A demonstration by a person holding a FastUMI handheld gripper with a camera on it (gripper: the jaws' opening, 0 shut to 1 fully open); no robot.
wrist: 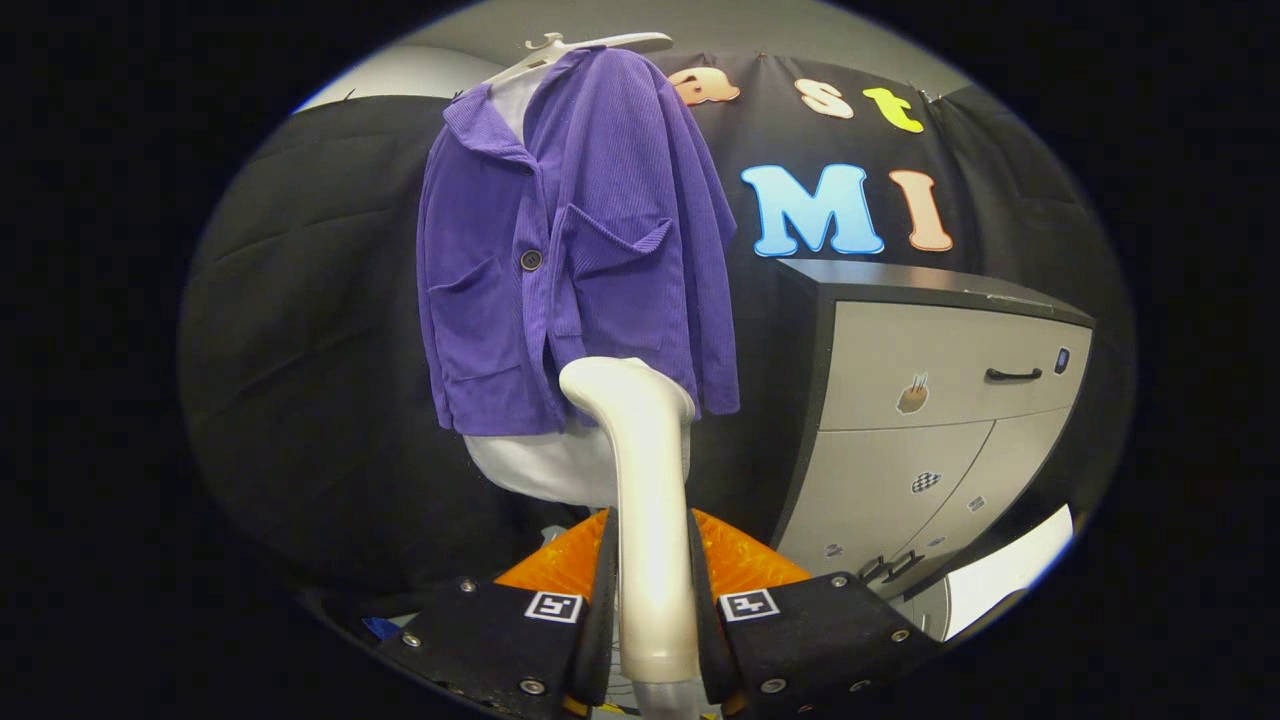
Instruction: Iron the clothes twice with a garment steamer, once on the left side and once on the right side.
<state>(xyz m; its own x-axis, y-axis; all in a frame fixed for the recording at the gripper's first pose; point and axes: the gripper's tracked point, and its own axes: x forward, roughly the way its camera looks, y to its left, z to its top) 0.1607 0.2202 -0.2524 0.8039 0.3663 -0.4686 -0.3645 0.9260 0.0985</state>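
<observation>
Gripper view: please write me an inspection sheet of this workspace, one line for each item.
Surface: no table seen; a white patch of floor shows beside the cabinet.
Job's things: purple jacket hangs on a white hanger over a white garment; white steamer stands upright, its head just below the jacket's hem.
Clutter: a small blue thing low beside the fingers, too small to tell.
Grippers: gripper shut on the steamer's handle, both fingers pressing it.
Cables: nothing seen.
Surroundings: black cloth wall; grey cabinet with drawers, a dark handle and stickers, beyond the fingers.
</observation>
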